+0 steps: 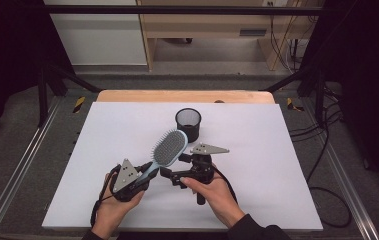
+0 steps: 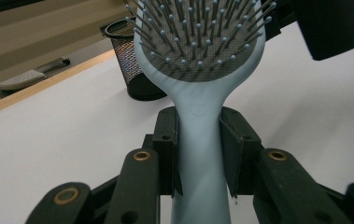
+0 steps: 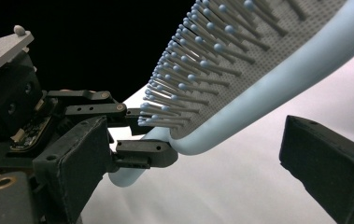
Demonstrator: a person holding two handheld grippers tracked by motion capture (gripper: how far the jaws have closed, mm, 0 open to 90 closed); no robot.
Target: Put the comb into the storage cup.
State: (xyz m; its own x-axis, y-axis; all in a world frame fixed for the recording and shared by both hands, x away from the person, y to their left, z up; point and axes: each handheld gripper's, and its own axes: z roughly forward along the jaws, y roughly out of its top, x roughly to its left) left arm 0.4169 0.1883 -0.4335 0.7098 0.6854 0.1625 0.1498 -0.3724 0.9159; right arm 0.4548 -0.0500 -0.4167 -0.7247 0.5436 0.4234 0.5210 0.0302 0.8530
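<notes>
A light-blue hairbrush [image 1: 169,146] is held slanting over the white table, bristles up, with its head toward the black mesh cup [image 1: 188,124]. My left gripper [image 1: 144,172] is shut on its handle. In the left gripper view both pads clamp the handle [image 2: 199,140] just below the bristled head [image 2: 198,46]. My right gripper [image 1: 171,177] comes in from the right at the brush's neck, open. In the right gripper view its jaws stand wide on either side of the head's lower edge [image 3: 240,116] and do not touch it. The left gripper [image 3: 137,151] grips the handle beyond.
The mesh cup [image 2: 132,60] stands upright just past the brush head, near the table's middle back. A white sheet [image 1: 257,150] covers the table, with a wooden edge [image 1: 127,96] at the far side. Metal rails and cables run along both sides.
</notes>
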